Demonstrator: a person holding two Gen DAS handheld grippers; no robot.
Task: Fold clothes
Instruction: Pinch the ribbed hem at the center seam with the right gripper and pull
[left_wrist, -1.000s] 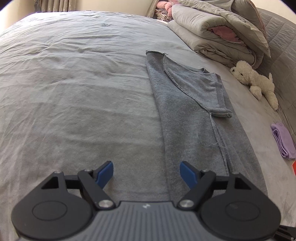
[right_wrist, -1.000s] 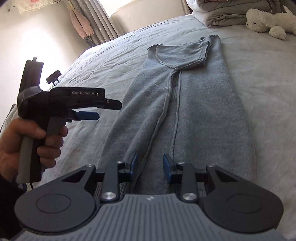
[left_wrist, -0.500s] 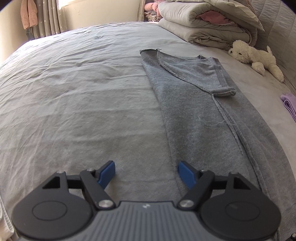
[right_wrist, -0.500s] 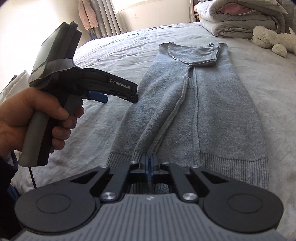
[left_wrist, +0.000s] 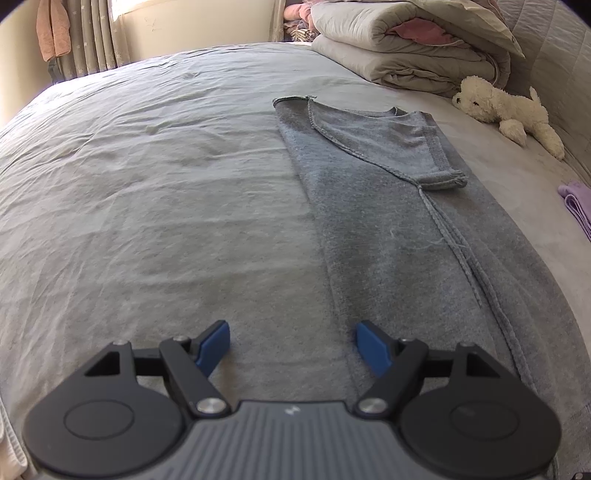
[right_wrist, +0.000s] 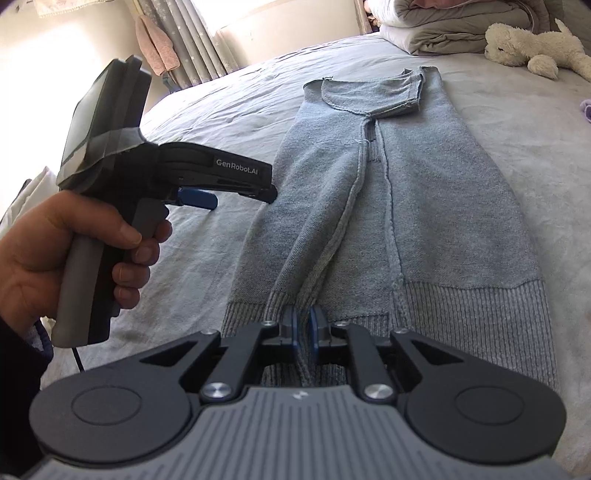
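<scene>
A soft grey knitted sweater (right_wrist: 399, 192) lies long and flat on the big bed with a wrinkly grey sheet (left_wrist: 155, 192), its sides already folded in to the middle. The right gripper (right_wrist: 303, 325) has just squeezed its blue pads onto the ribbed bottom edge, near the middle, and the cloth is pinched between them. The left gripper (left_wrist: 291, 341) hangs over the sheet just beside the sweater's left edge, jaws wide apart and holding nothing. I think the next fold is bottom up to top, so the left one should grab the hem too. A fluffy white toy dog (left_wrist: 509, 110), a stack of folded grey blankets (left_wrist: 406, 48) and a small purple cloth (left_wrist: 578, 203) sit well away, not blocking.
</scene>
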